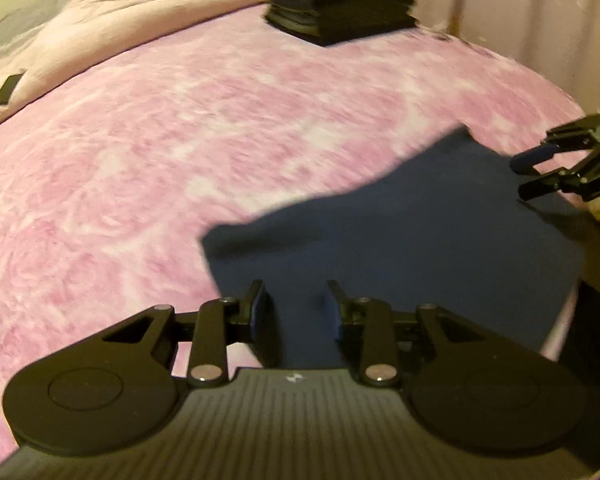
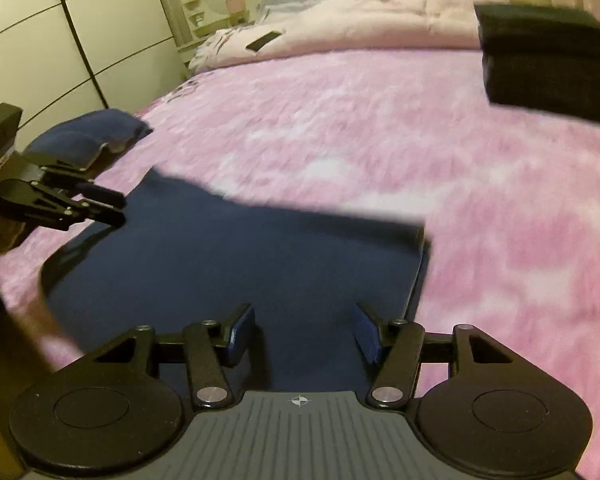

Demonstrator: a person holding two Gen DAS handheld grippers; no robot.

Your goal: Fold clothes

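Both tongs, left (image 1: 296, 308) and right (image 2: 306, 334), hang wide and empty over the navy garment (image 2: 228, 264). It lies at the bed (image 1: 180, 140) edge. A loose pinch could let it slide off.

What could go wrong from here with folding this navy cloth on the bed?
The navy cloth lies at the bed's near edge, so a tug could slide it off the pink blanket. Both grippers, left and right, are open and hold nothing; closing low might pinch the fuzzy blanket too. Motion blur hints at fast moves.
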